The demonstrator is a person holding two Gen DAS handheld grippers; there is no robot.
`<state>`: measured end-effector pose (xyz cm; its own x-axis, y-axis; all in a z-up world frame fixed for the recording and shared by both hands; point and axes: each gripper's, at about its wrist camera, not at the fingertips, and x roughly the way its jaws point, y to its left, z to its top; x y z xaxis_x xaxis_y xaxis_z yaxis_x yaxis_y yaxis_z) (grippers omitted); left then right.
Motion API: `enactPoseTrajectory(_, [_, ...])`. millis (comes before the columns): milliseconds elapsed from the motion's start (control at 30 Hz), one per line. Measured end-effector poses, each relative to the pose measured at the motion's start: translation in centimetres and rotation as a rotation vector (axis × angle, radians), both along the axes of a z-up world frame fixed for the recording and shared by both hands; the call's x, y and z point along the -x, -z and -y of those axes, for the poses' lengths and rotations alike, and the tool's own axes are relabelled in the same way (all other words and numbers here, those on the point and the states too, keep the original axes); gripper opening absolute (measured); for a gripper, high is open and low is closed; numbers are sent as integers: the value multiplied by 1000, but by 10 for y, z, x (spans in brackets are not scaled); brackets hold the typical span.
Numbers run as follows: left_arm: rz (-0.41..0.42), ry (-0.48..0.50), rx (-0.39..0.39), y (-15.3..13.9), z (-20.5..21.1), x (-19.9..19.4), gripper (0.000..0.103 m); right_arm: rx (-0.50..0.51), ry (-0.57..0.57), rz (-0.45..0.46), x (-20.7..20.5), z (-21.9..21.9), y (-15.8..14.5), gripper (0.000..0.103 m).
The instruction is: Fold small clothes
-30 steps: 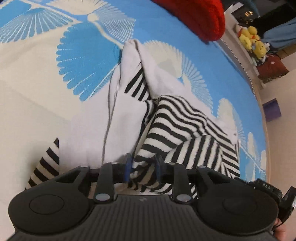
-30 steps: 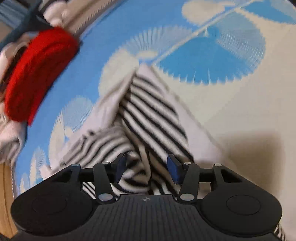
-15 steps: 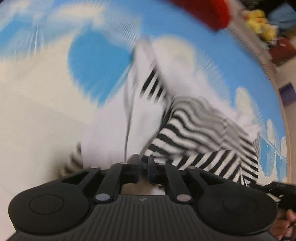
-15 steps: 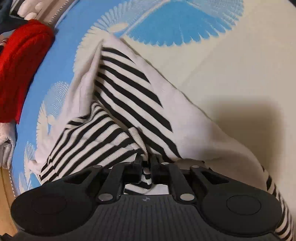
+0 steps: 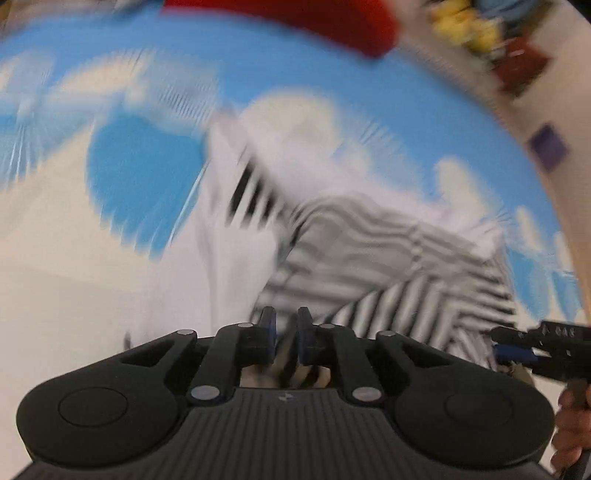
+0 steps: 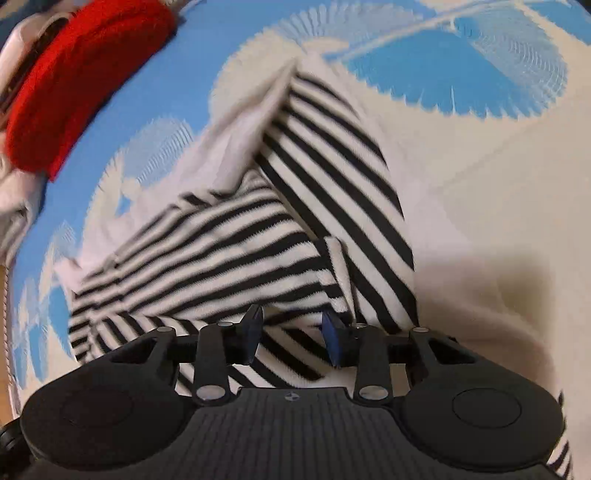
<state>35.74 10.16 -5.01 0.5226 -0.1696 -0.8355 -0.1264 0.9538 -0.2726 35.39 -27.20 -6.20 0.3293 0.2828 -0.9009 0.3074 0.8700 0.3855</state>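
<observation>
A small black-and-white striped garment [image 5: 369, 258] with white panels lies crumpled on a blue and cream patterned blanket [image 5: 129, 173]. In the blurred left wrist view my left gripper [image 5: 286, 332] is shut on a fold of its near edge, and cloth shows in the narrow gap between the pads. In the right wrist view the striped garment [image 6: 258, 240] lies with a striped sleeve folded across it. My right gripper [image 6: 291, 332] hovers over the near hem. Its jaws are opening; striped cloth lies under the gap, and the pads do not press on it.
A red knitted piece [image 6: 74, 92] lies on the far side of the blanket, red piece [image 5: 295, 18] at the top. Yellow soft toys [image 5: 465, 29] and a purple box [image 5: 546, 147] sit beyond the edge. A hand [image 5: 570, 424] holds the other gripper [image 5: 532, 347] at the right.
My left gripper closed on the garment's edge and has kept hold while rolling and lifting a little. My right gripper pinched the striped cloth half a second ago and has now parted its jaws.
</observation>
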Motion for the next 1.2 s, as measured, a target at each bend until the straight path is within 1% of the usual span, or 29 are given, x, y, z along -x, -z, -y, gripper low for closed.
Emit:
enactPoseTrajectory(33, [45, 9, -24, -3, 2, 3, 15, 11, -19, 58, 0, -1, -11, 39])
enactPoseTrajectory(67, [53, 30, -51, 2, 5, 7, 15, 36, -42, 105, 2, -2, -20, 42])
enactPoseTrajectory(100, [-4, 49, -73, 15, 6, 8, 15, 67, -65, 109, 1, -5, -21, 43])
enactPoseTrajectory(133, [-105, 60, -78, 31, 7, 9, 13, 87, -80, 80, 1, -6, -16, 43])
enactPoseTrajectory(167, [-104, 43, -66, 32, 2, 20, 14, 96, -82, 32, 1, -5, -8, 39])
enactPoseTrajectory(200, [-107, 45, -75, 22, 3, 29, 14, 93, -59, -14, 6, -1, -3, 35])
enactPoseTrajectory(233, [-100, 72, -80, 8, 5, 36, 15, 85, -17, -27, 11, 5, -6, 33])
enactPoseTrajectory(267, [-30, 102, -81, -15, 6, 50, 16, 85, 25, 0, 21, 10, -22, 35])
enactPoseTrajectory(300, [52, 116, -98, -39, 8, 65, 19, 102, 30, 69, 35, 11, -47, 35])
enactPoseTrajectory(333, [109, 135, -118, -59, 10, 79, 22, 125, 13, 141, 46, 9, -71, 35])
enactPoseTrajectory(367, [158, 156, -139, -79, 11, 96, 22, 148, -6, 228, 62, 10, -97, 37])
enactPoseTrajectory(400, [209, 170, -150, -98, 11, 116, 22, 157, -17, 313, 81, 12, -123, 41])
enactPoseTrajectory(467, [278, 178, -142, -126, 7, 153, 22, 154, -34, 456, 122, 23, -165, 46])
enactPoseTrajectory(500, [304, 179, -125, -139, 6, 173, 22, 156, -39, 503, 142, 28, -178, 48])
enactPoseTrajectory(533, [325, 183, -109, -146, 6, 191, 26, 156, -38, 538, 157, 35, -184, 48])
enactPoseTrajectory(567, [346, 184, -97, -150, 5, 208, 34, 167, -43, 576, 178, 44, -191, 49])
enactPoseTrajectory(600, [369, 183, -91, -149, 2, 227, 38, 184, -46, 598, 194, 51, -192, 50])
enactPoseTrajectory(633, [389, 182, -92, -146, 2, 242, 45, 216, -46, 604, 210, 58, -188, 50])
enactPoseTrajectory(700, [402, 153, -112, -128, -6, 272, 46, 280, -24, 574, 228, 67, -176, 50])
enactPoseTrajectory(733, [363, 133, -137, -110, -7, 281, 45, 300, -9, 565, 237, 71, -165, 50])
enactPoseTrajectory(767, [244, 98, -179, -97, -6, 279, 40, 316, -2, 540, 247, 74, -150, 50])
enactPoseTrajectory(800, [174, 63, -186, -91, -6, 277, 40, 324, -2, 458, 248, 76, -139, 50])
enactPoseTrajectory(833, [168, 44, -149, -89, -10, 279, 42, 304, 11, 381, 244, 75, -125, 50])
enactPoseTrajectory(867, [170, 33, -118, -88, -12, 280, 42, 251, 35, 358, 245, 79, -118, 49])
enactPoseTrajectory(900, [165, 20, -120, -88, -13, 278, 42, 230, 35, 342, 245, 81, -114, 49])
enactPoseTrajectory(967, [156, 10, -148, -86, -15, 273, 45, 241, 2, 308, 243, 80, -109, 49])
enactPoseTrajectory(1100, [71, -40, -97, -73, -26, 262, 45, 250, -35, 266, 242, 78, -100, 50])
enactPoseTrajectory(1167, [28, -64, -58, -63, -35, 261, 56, 259, -35, 238, 240, 74, -95, 51])
enactPoseTrajectory(1200, [-3, -76, -30, -57, -39, 259, 58, 255, -33, 223, 240, 74, -93, 51])
